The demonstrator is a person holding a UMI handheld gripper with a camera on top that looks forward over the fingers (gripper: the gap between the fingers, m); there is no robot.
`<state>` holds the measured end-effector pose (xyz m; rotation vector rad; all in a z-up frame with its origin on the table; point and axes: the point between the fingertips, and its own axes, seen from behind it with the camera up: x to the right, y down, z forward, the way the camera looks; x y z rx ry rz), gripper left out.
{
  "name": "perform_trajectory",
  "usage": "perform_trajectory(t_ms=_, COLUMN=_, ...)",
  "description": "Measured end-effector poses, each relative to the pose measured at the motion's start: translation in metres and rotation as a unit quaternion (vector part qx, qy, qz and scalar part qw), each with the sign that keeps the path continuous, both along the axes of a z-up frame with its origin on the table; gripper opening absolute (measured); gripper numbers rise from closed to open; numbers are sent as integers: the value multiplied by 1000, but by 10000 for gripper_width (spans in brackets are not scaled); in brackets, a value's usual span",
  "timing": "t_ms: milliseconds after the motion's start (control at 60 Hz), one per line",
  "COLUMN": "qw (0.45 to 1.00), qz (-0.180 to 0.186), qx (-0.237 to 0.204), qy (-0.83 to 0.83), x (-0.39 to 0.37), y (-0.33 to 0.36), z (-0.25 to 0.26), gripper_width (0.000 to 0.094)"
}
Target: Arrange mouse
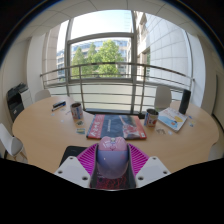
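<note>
- Gripper (pixel 111 172): seen from the camera riding on it, its two fingers reach forward over the near edge of a round wooden table (pixel 40 130).
- Pads (pixel 88 158): the magenta, ribbed inner faces of the fingers slant inward toward one another and meet the sides of the object between them.
- Mouse (pixel 111 156): a pale, rounded body lies between the two fingers, with a pad against each flank; no gap is visible at either side, so the fingers appear clenched upon it, only partly closed to the width of the mouse.
- Support beneath the mouse: whether the mouse is lifted or rests on the surface cannot be told from this view.
- Mouse mat (pixel 70 154): a dark rectangular mat lies on the table just below and to the left of the fingers, its corner showing beside the left finger.
- Patterned mat (pixel 116 126): a red and blue printed rectangle lies flat on the table just ahead of the fingers.
- Cup (pixel 77 112): stands upright beyond the patterned mat, to its left.
- Can (pixel 151 118): a dark container stands upright to the right of the patterned mat.
- Packet (pixel 172 120): a light, flat item lies near the can, farther right.
- Background: chairs (pixel 163 97) stand around the table, with a large window (pixel 100 55) behind them showing buildings and trees.
</note>
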<state>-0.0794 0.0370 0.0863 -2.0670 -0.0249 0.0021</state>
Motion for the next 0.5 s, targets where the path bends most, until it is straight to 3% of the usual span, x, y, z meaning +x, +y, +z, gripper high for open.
perform_trajectory(t_ms=133, qw=997, qz=0, qx=-80, qy=5, x=-11, y=-11, z=-67, gripper_width=453)
perform_trajectory(t_ms=217, qw=995, qz=4, qx=-99, qy=17, x=-25, y=-14, z=-96, gripper_width=502)
perform_trajectory(t_ms=317, qw=995, qz=0, qx=-100, qy=11, x=-26, y=-16, z=-94, gripper_width=593)
perform_trajectory(t_ms=400, qw=996, qz=-3, qx=-91, qy=3, x=-26, y=-24, z=-76, gripper_width=858)
perform_trajectory(t_ms=450, qw=996, qz=-7, qx=-87, qy=-4, x=-24, y=-34, z=-54, gripper_width=824)
perform_trajectory(t_ms=500, qw=997, qz=-13, qx=-80, qy=-10, x=-23, y=-45, z=-38, gripper_width=854)
